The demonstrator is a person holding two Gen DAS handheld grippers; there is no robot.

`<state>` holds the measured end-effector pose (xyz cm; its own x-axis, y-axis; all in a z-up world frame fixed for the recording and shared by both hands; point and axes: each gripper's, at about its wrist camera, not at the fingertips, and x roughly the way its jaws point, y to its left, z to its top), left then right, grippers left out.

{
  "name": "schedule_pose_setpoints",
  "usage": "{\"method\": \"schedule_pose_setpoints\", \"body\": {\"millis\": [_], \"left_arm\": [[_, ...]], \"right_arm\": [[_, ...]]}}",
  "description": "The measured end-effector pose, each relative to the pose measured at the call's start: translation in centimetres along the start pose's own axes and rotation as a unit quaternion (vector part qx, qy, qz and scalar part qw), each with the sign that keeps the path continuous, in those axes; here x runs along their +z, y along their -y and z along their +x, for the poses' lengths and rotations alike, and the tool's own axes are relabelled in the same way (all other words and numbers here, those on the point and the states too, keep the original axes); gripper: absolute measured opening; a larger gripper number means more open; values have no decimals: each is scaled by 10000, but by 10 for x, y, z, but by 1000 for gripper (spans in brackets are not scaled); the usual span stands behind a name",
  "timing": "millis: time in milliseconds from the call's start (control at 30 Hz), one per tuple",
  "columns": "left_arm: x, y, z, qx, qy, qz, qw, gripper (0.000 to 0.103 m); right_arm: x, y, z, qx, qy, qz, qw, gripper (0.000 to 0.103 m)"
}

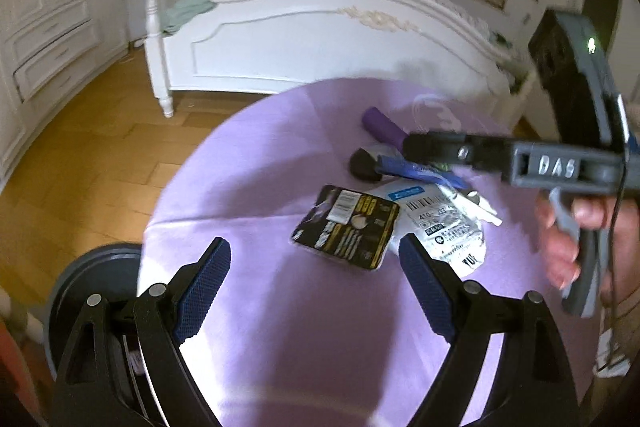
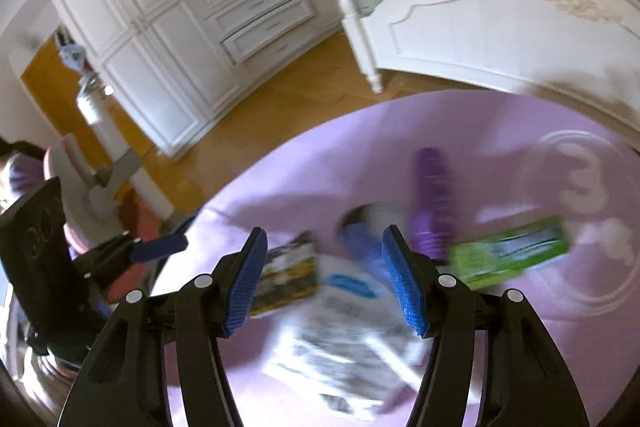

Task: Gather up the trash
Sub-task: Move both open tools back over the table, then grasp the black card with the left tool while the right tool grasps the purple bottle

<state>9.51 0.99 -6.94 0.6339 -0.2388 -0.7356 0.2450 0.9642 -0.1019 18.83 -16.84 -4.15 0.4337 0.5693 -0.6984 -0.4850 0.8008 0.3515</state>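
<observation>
Trash lies in a loose heap on my lilac-covered round worktop (image 1: 248,163). Through the left wrist camera, my left claw (image 1: 316,263) hangs above the near part of the cloth with its blue pads spread wide and nothing between them. Just beyond its tips sits a black and yellow blister card (image 1: 348,227), overlapping a crumpled white printed bag (image 1: 448,227). Farther back lie a blue wrapper (image 1: 416,173), a dark rounded object (image 1: 362,165) and a purple tube (image 1: 382,127). My right claw (image 1: 424,147) reaches in from the right over that far trash, seen side-on, with my hand (image 1: 576,239) on its grey trigger. A grey bin (image 1: 92,291) stands low at the left, beside the worktop edge. A white bed (image 1: 304,39) fills the background on a wooden floor (image 1: 88,151).

Through the right wrist camera, blurred, my right claw (image 2: 324,279) is partly open and grips nothing; the white printed bag (image 2: 344,347) spreads below the gap, not touched by the pads. The blister card (image 2: 288,279) is to its left, the blue wrapper (image 2: 360,247) between the tips farther off, the purple tube (image 2: 432,199) beyond the right finger, and a green packet (image 2: 508,251) to the right. My left claw (image 2: 160,247) shows at the left edge. White wardrobes (image 2: 168,7) line the far wall.
</observation>
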Motion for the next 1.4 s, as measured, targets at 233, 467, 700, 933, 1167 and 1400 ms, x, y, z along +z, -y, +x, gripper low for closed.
{"method": "schedule_pose_setpoints", "body": {"millis": [233, 467, 700, 933, 1167, 1400], "left_arm": [[9, 6, 32, -9, -340, 202, 9992, 86], [16, 3, 47, -44, -469, 89, 9989, 86], [18, 5, 53, 63, -575, 128, 9982, 85], [18, 10, 55, 307, -594, 237, 9975, 72], [16, -11, 44, 158, -417, -219, 9988, 35], [8, -25, 33, -217, -243, -721, 9969, 17]], "right_arm": [[11, 31, 12, -313, -65, 71, 9995, 60], [22, 40, 45, -596, -358, 74, 9975, 51], [28, 37, 62, -967, -454, -223, 9940, 35], [27, 33, 67, -1132, -413, -394, 9919, 29], [25, 39, 33, -643, 168, 67, 9978, 26], [24, 31, -5, -216, 506, 354, 9979, 26]]}}
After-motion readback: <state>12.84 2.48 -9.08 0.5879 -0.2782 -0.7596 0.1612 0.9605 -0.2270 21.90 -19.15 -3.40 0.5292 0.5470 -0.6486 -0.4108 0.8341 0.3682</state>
